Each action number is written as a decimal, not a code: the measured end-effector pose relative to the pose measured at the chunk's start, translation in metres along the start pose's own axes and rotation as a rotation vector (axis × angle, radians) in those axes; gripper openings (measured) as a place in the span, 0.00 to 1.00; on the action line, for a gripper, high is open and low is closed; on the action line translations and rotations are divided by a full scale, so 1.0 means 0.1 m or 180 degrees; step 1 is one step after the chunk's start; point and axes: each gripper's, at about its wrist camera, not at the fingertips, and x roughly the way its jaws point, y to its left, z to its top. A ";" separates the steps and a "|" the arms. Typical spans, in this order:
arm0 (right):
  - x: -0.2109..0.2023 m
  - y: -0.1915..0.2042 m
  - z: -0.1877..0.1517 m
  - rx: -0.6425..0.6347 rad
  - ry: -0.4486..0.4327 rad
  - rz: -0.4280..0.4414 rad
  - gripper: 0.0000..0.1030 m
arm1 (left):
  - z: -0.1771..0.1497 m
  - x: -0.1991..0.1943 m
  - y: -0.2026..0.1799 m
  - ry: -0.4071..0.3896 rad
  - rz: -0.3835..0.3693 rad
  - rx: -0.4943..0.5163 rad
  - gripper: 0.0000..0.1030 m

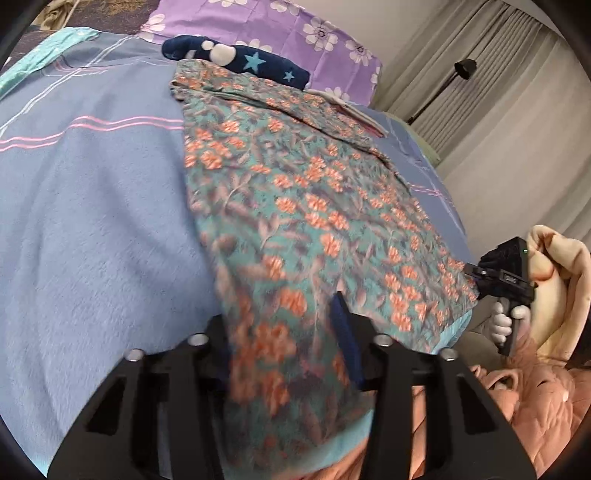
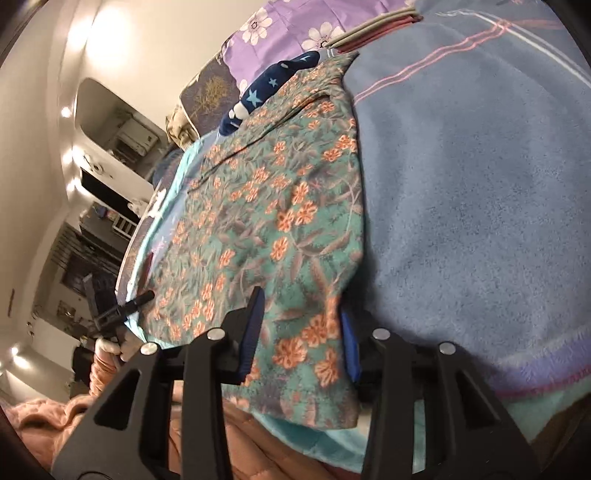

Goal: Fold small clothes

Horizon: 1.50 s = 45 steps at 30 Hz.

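Observation:
A teal garment with orange flowers (image 1: 295, 192) lies spread on the blue blanket (image 1: 92, 221); it also shows in the right wrist view (image 2: 266, 206). My left gripper (image 1: 284, 332) has the garment's near hem draped between its fingers, which stand apart; the left finger is hidden under cloth. My right gripper (image 2: 299, 332) straddles the other near corner of the hem, blue pads (image 2: 253, 332) apart with cloth between them. Each gripper shows in the other's view: the right one (image 1: 502, 280) at the garment's right edge, the left one (image 2: 125, 306) at its left edge.
A dark blue star-print item (image 1: 240, 61) lies at the garment's far end, with purple flowered pillows (image 1: 295, 33) behind. A pink quilted cover (image 1: 517, 387) lies at the near bed edge. Curtains (image 1: 480, 74) hang at right; room furniture (image 2: 92, 221) stands beyond the bed.

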 end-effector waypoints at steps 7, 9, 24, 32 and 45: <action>-0.01 -0.02 0.11 0.0261 -0.0134 0.0140 0.04 | 0.12 -0.04 0.14 -0.0250 -0.0236 -0.0394 0.02; -0.21 0.11 0.25 0.0196 -0.0470 0.0438 0.04 | 0.28 -0.28 -0.11 -0.0648 -0.0395 -0.0164 0.02; -1.45 0.61 0.14 -0.0325 -0.1512 0.0641 0.05 | 0.18 -1.31 -0.52 -0.1512 -0.0724 -0.0040 0.02; -1.19 0.50 0.56 -0.0025 -0.1528 0.0837 0.05 | 0.49 -1.08 -0.39 -0.1445 -0.0873 -0.0324 0.02; -0.47 0.34 1.90 0.0144 -0.1425 0.0541 0.07 | 1.74 -0.55 -0.12 -0.1239 -0.0575 -0.0378 0.02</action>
